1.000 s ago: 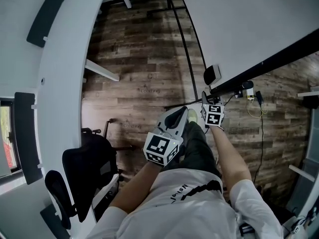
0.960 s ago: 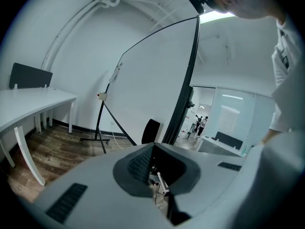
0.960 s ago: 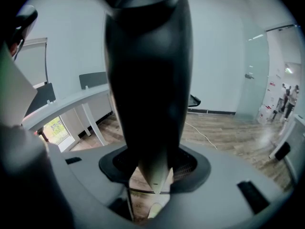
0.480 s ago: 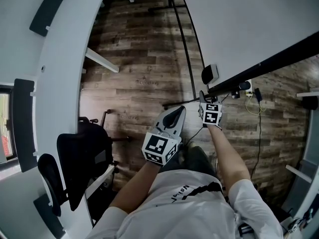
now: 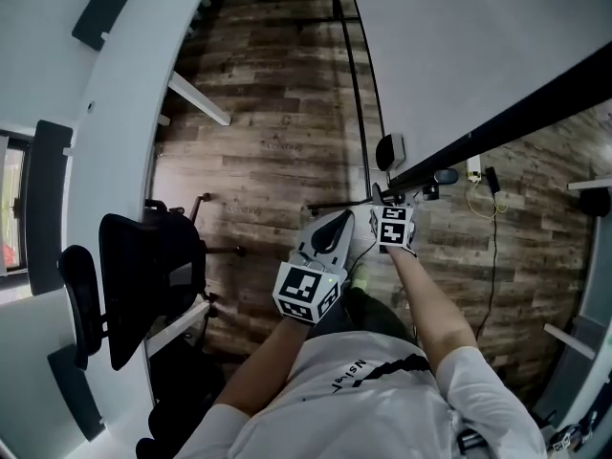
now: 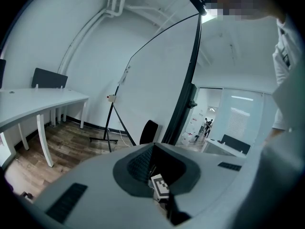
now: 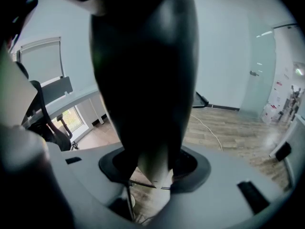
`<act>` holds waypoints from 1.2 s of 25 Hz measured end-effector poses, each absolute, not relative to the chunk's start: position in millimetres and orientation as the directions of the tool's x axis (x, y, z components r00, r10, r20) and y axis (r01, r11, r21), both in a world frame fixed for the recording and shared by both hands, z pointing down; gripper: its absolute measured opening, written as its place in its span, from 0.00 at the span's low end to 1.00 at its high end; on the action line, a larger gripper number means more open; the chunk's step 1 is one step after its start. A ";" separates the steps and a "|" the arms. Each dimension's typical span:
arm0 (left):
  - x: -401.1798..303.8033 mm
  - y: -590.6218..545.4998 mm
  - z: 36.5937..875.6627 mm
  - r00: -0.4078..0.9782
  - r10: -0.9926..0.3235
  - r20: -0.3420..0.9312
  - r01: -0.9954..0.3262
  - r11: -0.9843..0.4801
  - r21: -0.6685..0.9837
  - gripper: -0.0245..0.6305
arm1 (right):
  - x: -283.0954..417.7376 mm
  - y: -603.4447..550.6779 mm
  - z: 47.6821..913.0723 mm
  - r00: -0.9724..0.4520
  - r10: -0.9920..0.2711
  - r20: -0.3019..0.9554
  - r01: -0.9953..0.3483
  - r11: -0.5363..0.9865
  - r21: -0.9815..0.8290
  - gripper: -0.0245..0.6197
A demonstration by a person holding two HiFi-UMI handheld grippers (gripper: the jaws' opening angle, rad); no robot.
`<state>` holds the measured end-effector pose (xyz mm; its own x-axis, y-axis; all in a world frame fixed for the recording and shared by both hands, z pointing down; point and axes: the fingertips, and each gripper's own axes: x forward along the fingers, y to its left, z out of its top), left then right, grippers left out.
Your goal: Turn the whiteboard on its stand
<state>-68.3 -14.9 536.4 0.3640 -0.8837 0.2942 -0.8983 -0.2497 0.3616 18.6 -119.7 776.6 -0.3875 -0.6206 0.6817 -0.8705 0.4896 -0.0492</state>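
one large board point(image 5: 478, 46) is standing on its stand point(image 5: 360, 94) over the wood floor point(image 5: 277, 142), filling the upper right of the head view. right gripper point(image 5: 384, 199) is clamping the dark frame point(image 5: 516, 118) along the board's edge, fingers spread wide around it. left gripper point(image 5: 337, 229) is hanging just beside it, fingers pinched together, empty. judging: the panel is looking stiff and broad, likely light but top-heavy on thin legs, and its face is looking slick. the frame is offering the only sure hold. turning slowly is seeming wise, since the stand may be tipping or skating.
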 end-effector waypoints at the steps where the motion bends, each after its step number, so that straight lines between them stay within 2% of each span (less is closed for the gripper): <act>1: -63.9 -8.1 534.2 0.356 -0.887 0.293 -0.901 -0.242 0.360 0.05 | 21.1 -112.2 776.3 -0.391 -0.613 0.687 -0.867 0.496 -0.051 0.33; 11: -35.9 34.8 517.0 0.299 -0.906 0.299 -0.924 -0.196 0.330 0.05 | 26.4 -92.3 773.1 -0.433 -0.533 0.727 -0.797 0.602 -0.033 0.33; 21: -29.5 32.9 491.6 0.372 -0.889 0.268 -0.902 -0.277 0.331 0.05 | 54.7 -50.1 746.0 -0.438 -0.465 0.770 -0.735 0.678 -0.009 0.33; 22: -30.2 32.1 492.0 0.375 -0.887 0.269 -0.900 -0.279 0.336 0.05 | 57.0 -43.6 737.6 -0.448 -0.454 0.770 -0.722 0.691 -0.013 0.31; 26: -25.3 31.4 487.7 0.394 -0.879 0.269 -0.889 -0.290 0.355 0.05 | 63.5 -18.2 678.3 -0.541 -0.423 0.727 -0.682 0.727 -0.085 0.14; 30: -12.0 23.9 470.1 0.420 -0.869 0.262 -0.880 -0.321 0.349 0.05 | 61.2 -9.9 592.0 -0.661 -0.427 0.617 -0.636 0.756 -0.157 0.10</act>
